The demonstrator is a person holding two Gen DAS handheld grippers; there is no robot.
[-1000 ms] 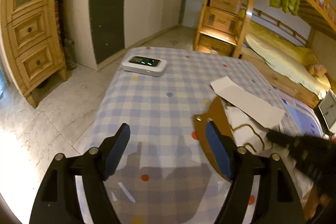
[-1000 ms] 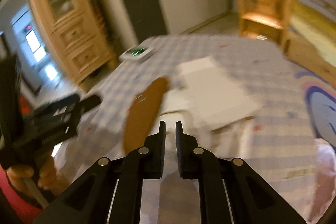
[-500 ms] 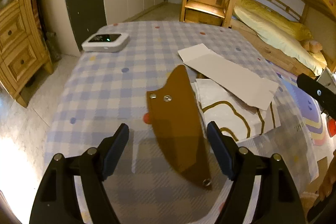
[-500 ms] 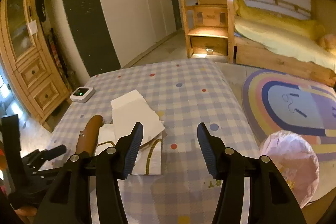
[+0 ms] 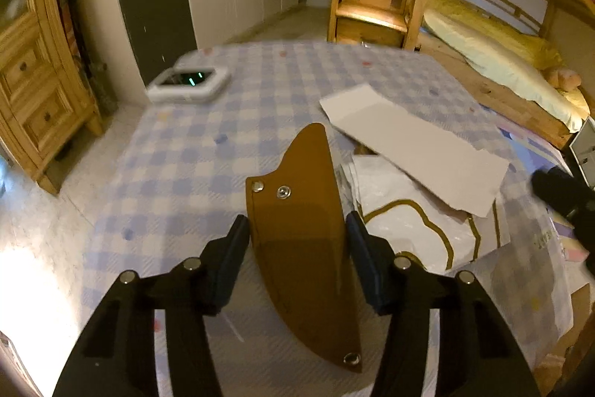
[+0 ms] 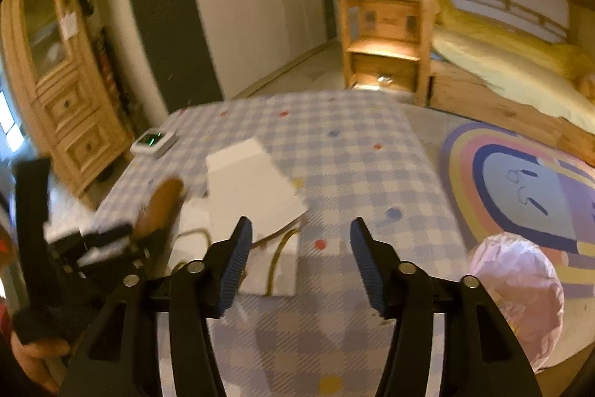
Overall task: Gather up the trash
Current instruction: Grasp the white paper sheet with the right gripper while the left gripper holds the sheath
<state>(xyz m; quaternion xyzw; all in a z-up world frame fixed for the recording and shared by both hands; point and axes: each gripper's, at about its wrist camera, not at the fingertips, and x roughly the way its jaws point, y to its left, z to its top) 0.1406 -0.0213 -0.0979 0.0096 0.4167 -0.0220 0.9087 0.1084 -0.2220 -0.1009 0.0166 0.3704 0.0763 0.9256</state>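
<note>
A brown leather sheath-shaped piece (image 5: 303, 233) with metal snaps lies on the checked tablecloth (image 5: 193, 151). My left gripper (image 5: 297, 248) is open, one finger on each side of it, close to its edges. To its right lie a white card strip (image 5: 412, 144) and a white bag with gold lines (image 5: 412, 229). My right gripper (image 6: 300, 257) is open and empty above the table, near the card (image 6: 249, 188) and the bag (image 6: 275, 266). The brown piece (image 6: 161, 207) and left gripper (image 6: 100, 240) show at the left of the right wrist view.
A white device with a green display (image 5: 187, 85) sits at the table's far left corner. A pink trash bag (image 6: 517, 293) stands on the floor right of the table, on a rainbow rug (image 6: 520, 188). A wooden cabinet (image 5: 26, 92) and bunk bed (image 5: 483, 51) surround the table.
My left gripper has moved forward over the brown piece and narrowed around it. My right gripper went from shut to open and drew back, turning toward the table's right side.
</note>
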